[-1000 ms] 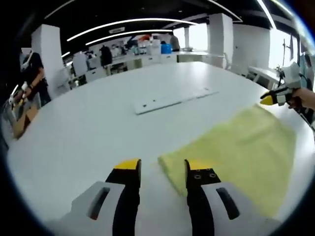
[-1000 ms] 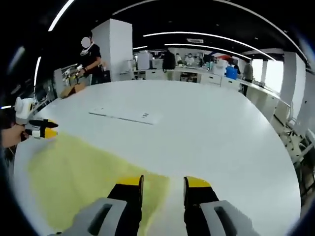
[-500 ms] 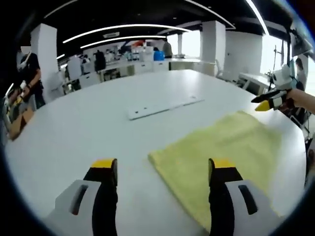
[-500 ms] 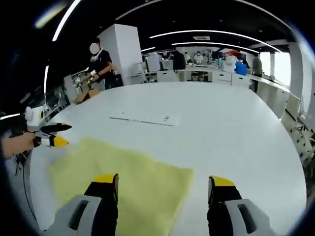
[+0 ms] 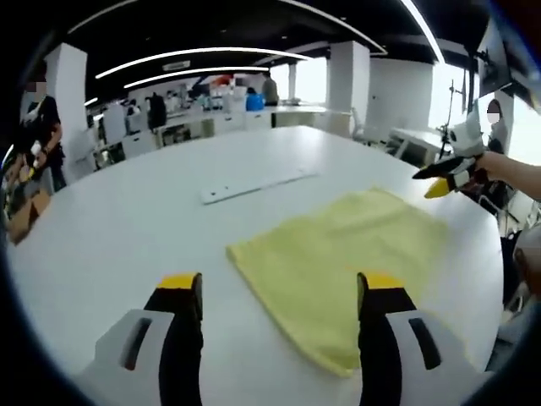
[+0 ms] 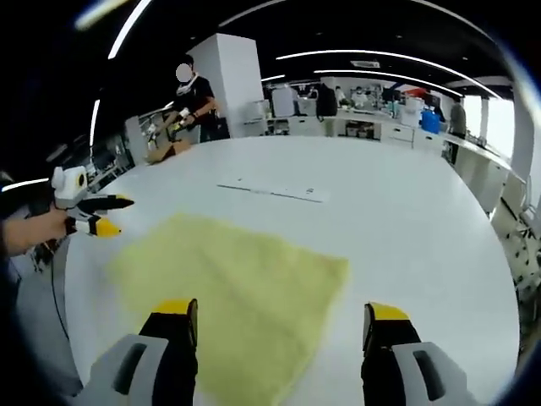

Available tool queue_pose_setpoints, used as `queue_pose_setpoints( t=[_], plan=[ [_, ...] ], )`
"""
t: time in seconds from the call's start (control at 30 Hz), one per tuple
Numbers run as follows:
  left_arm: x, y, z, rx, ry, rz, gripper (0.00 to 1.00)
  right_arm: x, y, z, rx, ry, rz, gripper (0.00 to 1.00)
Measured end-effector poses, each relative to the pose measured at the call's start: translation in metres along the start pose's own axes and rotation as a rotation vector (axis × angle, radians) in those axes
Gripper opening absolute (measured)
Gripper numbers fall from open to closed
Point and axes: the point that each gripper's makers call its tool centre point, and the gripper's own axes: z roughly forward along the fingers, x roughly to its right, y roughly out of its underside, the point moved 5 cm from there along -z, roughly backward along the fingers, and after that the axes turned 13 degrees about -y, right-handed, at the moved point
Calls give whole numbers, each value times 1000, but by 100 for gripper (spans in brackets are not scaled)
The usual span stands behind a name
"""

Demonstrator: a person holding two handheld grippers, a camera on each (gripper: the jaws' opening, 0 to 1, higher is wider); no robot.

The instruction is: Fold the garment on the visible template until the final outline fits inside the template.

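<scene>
A pale yellow garment (image 5: 338, 258) lies folded flat as a rough rectangle on the white table (image 5: 127, 220); the right gripper view has the garment (image 6: 228, 288) lying flat as well. My left gripper (image 5: 279, 292) hangs open above its near corner, holding nothing. My right gripper (image 6: 275, 317) is open too, raised over the cloth's near edge. The left gripper (image 6: 106, 216) also appears at the left of the right gripper view, held in a hand. At the right of the left gripper view the right gripper (image 5: 439, 178) sits beyond the cloth's far edge.
A long white flat strip (image 5: 258, 183) lies on the table beyond the garment, and the same strip (image 6: 275, 193) is in the right gripper view. A person (image 6: 194, 101) stands at the far table edge. Desks and shelves line the back of the room.
Both grippers opened from nearly shut on the garment's corners and lifted back off it. The garment now lies released and flat on the table.
</scene>
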Motion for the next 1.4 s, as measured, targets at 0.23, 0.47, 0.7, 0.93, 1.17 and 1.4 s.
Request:
queue_pose_setpoints(
  t=[0.23,0.47,0.7,0.93,1.17,1.4],
  plan=[
    [10,17,-20,-7,31,-4,60,-10,14,-11,-3,-13,3,75],
    [19,34,-33,-16,36,-2,50,-19,29,-15,-8,-24,-2,72],
    [22,51,-36,-29,36,-39,40,-22,41,-19,-6,-30,11,70],
    [29,66,-40,-55,33,-57,31,-23,55,-24,-3,-46,34,50],
    [31,80,-42,-96,29,-82,18,-23,72,-24,-16,-21,49,40],
    [31,86,-43,-107,33,-105,14,-25,87,-25,-32,1,82,36]
  ],
)
